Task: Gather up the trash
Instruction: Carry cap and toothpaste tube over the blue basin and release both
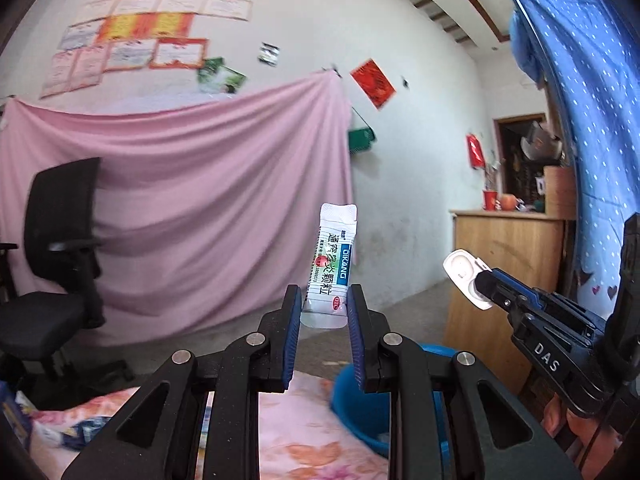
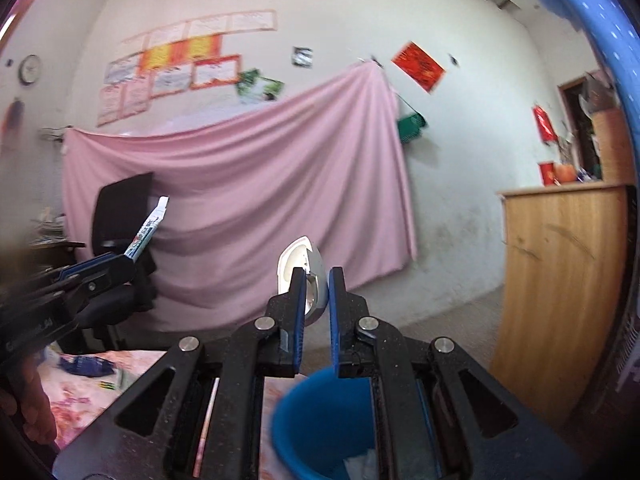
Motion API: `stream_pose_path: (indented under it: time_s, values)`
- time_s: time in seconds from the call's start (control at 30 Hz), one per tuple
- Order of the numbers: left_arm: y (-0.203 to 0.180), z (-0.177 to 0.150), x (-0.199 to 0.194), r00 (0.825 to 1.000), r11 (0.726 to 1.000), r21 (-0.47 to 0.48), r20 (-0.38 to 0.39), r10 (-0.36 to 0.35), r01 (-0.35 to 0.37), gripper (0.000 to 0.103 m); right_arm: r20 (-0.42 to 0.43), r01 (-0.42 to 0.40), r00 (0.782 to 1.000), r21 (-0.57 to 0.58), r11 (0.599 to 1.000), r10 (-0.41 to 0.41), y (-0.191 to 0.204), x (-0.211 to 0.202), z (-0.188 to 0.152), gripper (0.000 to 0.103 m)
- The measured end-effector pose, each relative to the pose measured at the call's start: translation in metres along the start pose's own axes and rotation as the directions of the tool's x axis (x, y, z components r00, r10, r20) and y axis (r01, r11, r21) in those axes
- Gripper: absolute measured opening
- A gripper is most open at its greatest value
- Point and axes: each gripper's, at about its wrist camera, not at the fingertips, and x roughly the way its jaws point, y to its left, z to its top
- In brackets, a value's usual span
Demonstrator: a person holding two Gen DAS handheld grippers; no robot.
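Observation:
My left gripper (image 1: 324, 296) is shut on a white medicine sachet (image 1: 331, 264) with green and blue print, held upright in the air. From the right wrist view the same sachet (image 2: 146, 229) shows edge-on in the left gripper (image 2: 128, 258). My right gripper (image 2: 317, 278) is shut on a white and silver plastic blister shell (image 2: 298, 268); seen from the left wrist it is a white oval piece (image 1: 464, 276) at the tips of the right gripper (image 1: 482, 284). A blue bin (image 2: 320, 420) sits directly below the right gripper, and below and right of the left one (image 1: 360, 404).
A floral-covered table (image 1: 304, 432) lies below, with a blue wrapper (image 2: 86, 364) and other litter on it. A black office chair (image 1: 60, 264) stands left before a hanging pink sheet (image 1: 192, 208). A wooden cabinet (image 2: 560, 288) is at right, beside a blue dotted cloth (image 1: 592, 120).

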Motion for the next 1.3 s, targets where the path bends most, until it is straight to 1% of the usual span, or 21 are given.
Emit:
stream_pose_path:
  time_s: [0.1,0.13,0.2,0.27,0.43,0.6,0.73,0.83,0.93,1.0,1.03,1.13,1.2,1.27,1.3]
  values:
    - [-0.016,-0.002,0.027,0.994,0.998,-0.016,-0.096,-0.060,0.059,0.019,-0.061,0.044,0.997,0.025,0.999,-0.042,-0.020,0.007,-0.003,0.038]
    - [-0.021,-0.005,0.039,0.986,0.996,-0.031,-0.142,-0.084,0.080,0.019,-0.082,0.062,0.995,0.033,0.998,-0.059,-0.025,0.009,-0.005,0.038]
    - [-0.030,-0.007,0.053,0.972,0.992,-0.064,-0.203,-0.118,0.107,0.019,-0.146,0.097,0.985,0.046,0.994,-0.089,-0.035,0.016,-0.011,0.038]
    - [-0.036,-0.011,0.072,0.951,0.986,-0.106,-0.267,-0.156,0.132,0.019,-0.189,0.108,0.977,0.065,0.992,-0.094,-0.043,0.021,-0.017,0.038]
    - [-0.043,-0.013,0.102,0.910,0.975,-0.171,-0.367,-0.195,0.140,0.019,-0.281,0.127,0.955,0.084,0.988,-0.099,-0.056,0.032,-0.030,0.038]
    - [-0.040,-0.021,0.126,0.855,0.962,-0.241,-0.465,-0.230,0.127,0.019,-0.364,0.129,0.928,0.101,0.986,-0.084,-0.066,0.049,-0.043,0.038]
    - [-0.040,-0.027,0.139,0.823,0.958,-0.267,-0.516,-0.238,0.109,0.020,-0.411,0.127,0.909,0.110,0.986,-0.071,-0.069,0.058,-0.050,0.040]
    - [-0.037,-0.031,0.146,0.806,0.954,-0.284,-0.542,-0.240,0.094,0.020,-0.430,0.127,0.900,0.110,0.986,-0.068,-0.070,0.061,-0.054,0.041]
    - [-0.031,-0.034,0.149,0.797,0.952,-0.297,-0.557,-0.235,0.073,0.021,-0.449,0.133,0.891,0.101,0.986,-0.074,-0.069,0.063,-0.057,0.042]
    - [-0.024,-0.038,0.143,0.796,0.949,-0.308,-0.559,-0.231,0.060,0.027,-0.457,0.133,0.887,0.098,0.986,-0.074,-0.069,0.065,-0.058,0.045]
    - [-0.021,-0.038,0.142,0.798,0.948,-0.315,-0.557,-0.231,0.054,0.028,-0.460,0.134,0.885,0.097,0.986,-0.075,-0.069,0.065,-0.058,0.048]
    - [-0.016,-0.037,0.136,0.807,0.949,-0.314,-0.551,-0.213,0.037,0.029,-0.462,0.134,0.884,0.099,0.986,-0.074,-0.066,0.064,-0.057,0.057]
    - [-0.011,-0.036,0.130,0.819,0.950,-0.312,-0.539,-0.196,0.022,0.033,-0.458,0.134,0.886,0.100,0.986,-0.073,-0.065,0.063,-0.056,0.063]
    - [-0.004,-0.035,0.123,0.833,0.949,-0.317,-0.522,-0.183,0.010,0.041,-0.453,0.130,0.889,0.101,0.986,-0.071,-0.064,0.063,-0.054,0.070]
    - [-0.001,-0.035,0.119,0.840,0.948,-0.317,-0.513,-0.175,0.004,0.044,-0.450,0.129,0.890,0.102,0.986,-0.070,-0.063,0.062,-0.053,0.072]
